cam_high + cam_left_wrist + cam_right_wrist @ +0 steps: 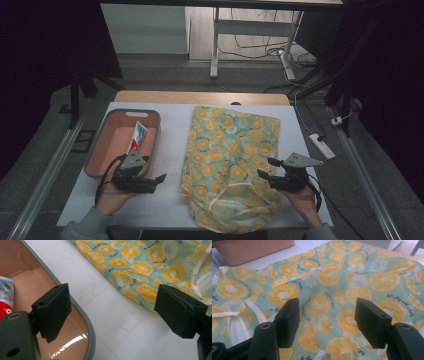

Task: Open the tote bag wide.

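Note:
A teal drawstring bag (230, 160) printed with orange slices lies flat on the white table, its white drawstring (235, 192) at the near end. My left gripper (161, 178) hovers open between the bag's left edge (130, 270) and a pink bin (120, 142); nothing is between its jaws (112, 312). My right gripper (266, 168) stands open just over the bag's right side, jaws apart above the printed cloth (327, 310). In the bin lies a toothpaste tube (136, 137), also seen at the left of the left gripper view as a red and white tube (6, 297).
The pink bin's grey rim (91, 335) runs close beside my left jaw. A white power strip (321, 145) lies off the table's right edge. A desk frame (250, 30) stands beyond the table. Bare white tabletop (172, 120) lies between bin and bag.

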The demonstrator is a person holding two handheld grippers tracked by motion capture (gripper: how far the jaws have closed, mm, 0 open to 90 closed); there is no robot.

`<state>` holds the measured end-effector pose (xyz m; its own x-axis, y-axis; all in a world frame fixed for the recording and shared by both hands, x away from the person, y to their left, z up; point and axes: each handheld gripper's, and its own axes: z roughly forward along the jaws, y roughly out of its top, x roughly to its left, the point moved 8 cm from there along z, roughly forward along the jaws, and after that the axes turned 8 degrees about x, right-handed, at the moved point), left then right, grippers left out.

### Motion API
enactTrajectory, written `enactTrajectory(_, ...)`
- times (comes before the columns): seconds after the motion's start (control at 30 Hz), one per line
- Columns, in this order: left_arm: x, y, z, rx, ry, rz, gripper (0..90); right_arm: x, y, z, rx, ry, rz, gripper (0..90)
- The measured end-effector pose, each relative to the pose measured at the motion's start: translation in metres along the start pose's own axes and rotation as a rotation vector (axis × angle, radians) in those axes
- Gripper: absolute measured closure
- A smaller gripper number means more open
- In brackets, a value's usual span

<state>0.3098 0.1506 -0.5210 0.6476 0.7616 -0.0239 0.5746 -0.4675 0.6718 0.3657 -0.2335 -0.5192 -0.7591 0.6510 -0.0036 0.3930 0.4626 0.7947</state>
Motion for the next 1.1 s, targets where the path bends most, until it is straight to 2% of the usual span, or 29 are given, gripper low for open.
enactTrajectory(0.2,-0.003,-0.002,-0.002,0.005,0.011,0.008,14.3,-0.003,-0.001,0.003,-0.017,-0.001,0.026,37.7)
enactTrajectory(0.43,-0.001,-0.004,-0.007,-0.016,0.011,0.004,15.0,0.001,0.004,-0.002,-0.015,-0.026,-0.002,38.1)
enactTrajectory(0.7,-0.002,0.005,-0.002,-0.023,-0.014,0.014,15.1,0.002,-0.002,-0.006,-0.002,-0.034,0.01,38.1)
enactTrajectory(0.8,-0.008,0.005,0.0,-0.01,-0.027,0.041,15.1,0.004,-0.001,-0.009,-0.006,-0.04,0.009,38.1)
enactTrajectory(0.97,-0.015,0.013,0.003,-0.018,-0.056,0.055,16.0,0.009,-0.003,-0.008,0.0,-0.034,0.003,38.0)
enactTrajectory(1.1,-0.02,0.017,0.007,-0.013,-0.063,0.07,16.1,0.01,-0.005,-0.009,0.0,-0.025,0.004,38.0)
